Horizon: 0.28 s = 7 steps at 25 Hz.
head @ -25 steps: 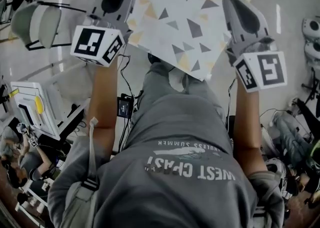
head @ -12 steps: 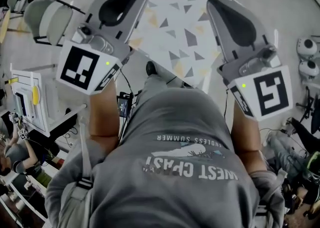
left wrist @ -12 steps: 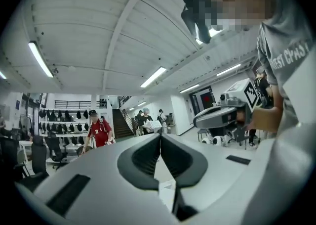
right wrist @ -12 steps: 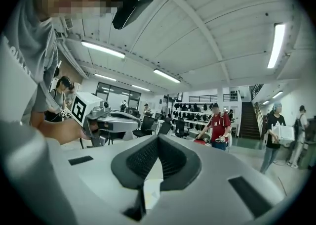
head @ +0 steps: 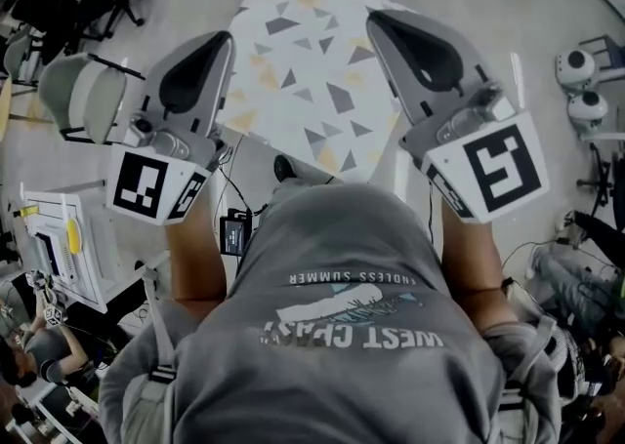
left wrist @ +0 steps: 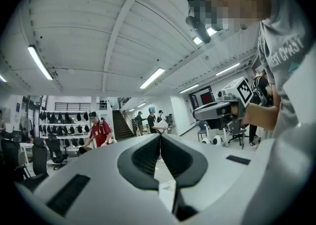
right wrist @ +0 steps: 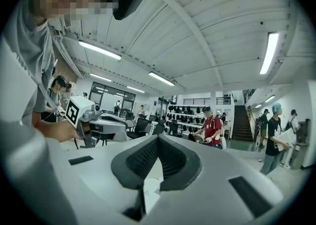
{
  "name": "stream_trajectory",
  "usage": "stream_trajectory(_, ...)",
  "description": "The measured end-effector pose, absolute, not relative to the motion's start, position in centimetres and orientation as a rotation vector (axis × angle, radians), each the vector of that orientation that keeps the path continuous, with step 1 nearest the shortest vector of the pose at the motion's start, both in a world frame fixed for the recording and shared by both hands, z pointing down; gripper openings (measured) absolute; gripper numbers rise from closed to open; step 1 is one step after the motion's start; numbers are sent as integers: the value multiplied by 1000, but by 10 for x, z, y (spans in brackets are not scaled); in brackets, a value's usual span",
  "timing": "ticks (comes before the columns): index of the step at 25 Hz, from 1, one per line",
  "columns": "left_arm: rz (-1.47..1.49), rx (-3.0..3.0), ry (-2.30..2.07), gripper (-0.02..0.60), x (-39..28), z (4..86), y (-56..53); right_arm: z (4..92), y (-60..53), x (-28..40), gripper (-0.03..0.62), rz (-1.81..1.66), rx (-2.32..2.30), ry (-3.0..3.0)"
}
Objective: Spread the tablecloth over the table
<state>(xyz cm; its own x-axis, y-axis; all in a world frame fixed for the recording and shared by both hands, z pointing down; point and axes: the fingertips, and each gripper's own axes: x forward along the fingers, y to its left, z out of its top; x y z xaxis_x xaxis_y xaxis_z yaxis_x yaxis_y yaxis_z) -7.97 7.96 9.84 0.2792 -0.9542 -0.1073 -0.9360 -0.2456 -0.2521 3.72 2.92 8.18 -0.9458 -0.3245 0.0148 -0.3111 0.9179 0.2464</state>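
left gripper [head: 220,40] and right gripper [head: 379,20] hold the tablecloth [head: 303,71], fingers [left wrist: 143,157] clamped on it.

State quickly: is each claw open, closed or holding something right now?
Left claw: closed, gripping the tablecloth.
Right claw: closed, gripping the same tablecloth.
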Motion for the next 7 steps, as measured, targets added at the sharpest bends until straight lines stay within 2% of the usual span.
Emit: stream_trajectory(7,-123,-2292,1757,0,-76,103,79,85,24,47,8,-382,489,-2999)
